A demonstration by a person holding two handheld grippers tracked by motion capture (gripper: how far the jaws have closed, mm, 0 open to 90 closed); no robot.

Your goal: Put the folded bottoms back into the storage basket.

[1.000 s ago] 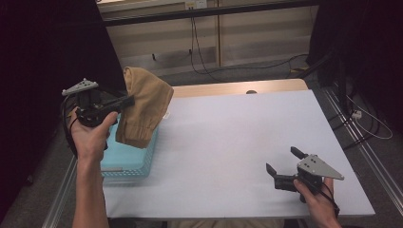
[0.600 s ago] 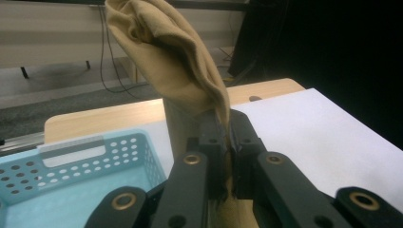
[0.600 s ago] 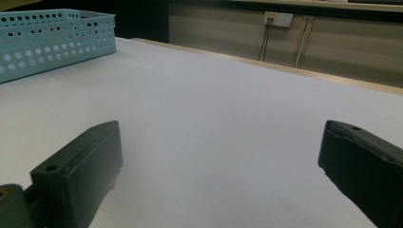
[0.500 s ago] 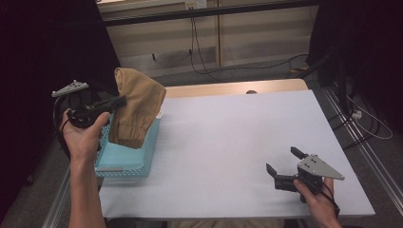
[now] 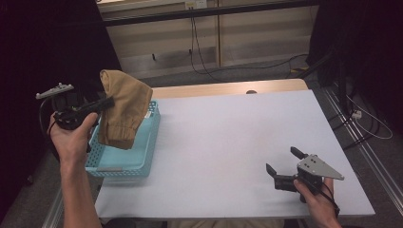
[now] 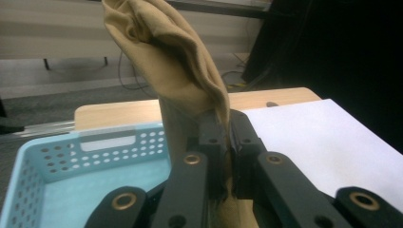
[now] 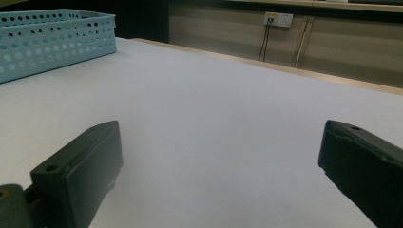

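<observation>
The left gripper (image 5: 107,101) sits at about nine o'clock on the high view, held up off the table's left edge in the person's left hand (image 5: 71,140), and its jaws are clamped tight on a tan cloth (image 5: 121,109). In the left gripper view the two black jaws meet on a fold of that tan cloth (image 6: 176,71), with fabric bunched above the tips and a little of it showing below between the linkages. The cloth hangs down from the grip, draped over the near-left part of a light blue perforated basket (image 5: 142,152), its cuffed lower hem dangling over the basket's inside; whether the hem touches the basket floor cannot be told. The basket stands on the table's left side, toward eight o'clock from the middle of the white tabletop (image 5: 237,142), and in the left gripper view its rim and holed wall (image 6: 119,147) lie just behind and below the jaws. The right gripper (image 5: 284,167) rests low at about five o'clock, near the table's front right corner, held in the right hand (image 5: 321,204), well apart from the cloth and basket. Its jaws stand wide with nothing between them, and the right gripper view looks across bare white surface with the basket (image 7: 52,40) far off at ten o'clock
</observation>
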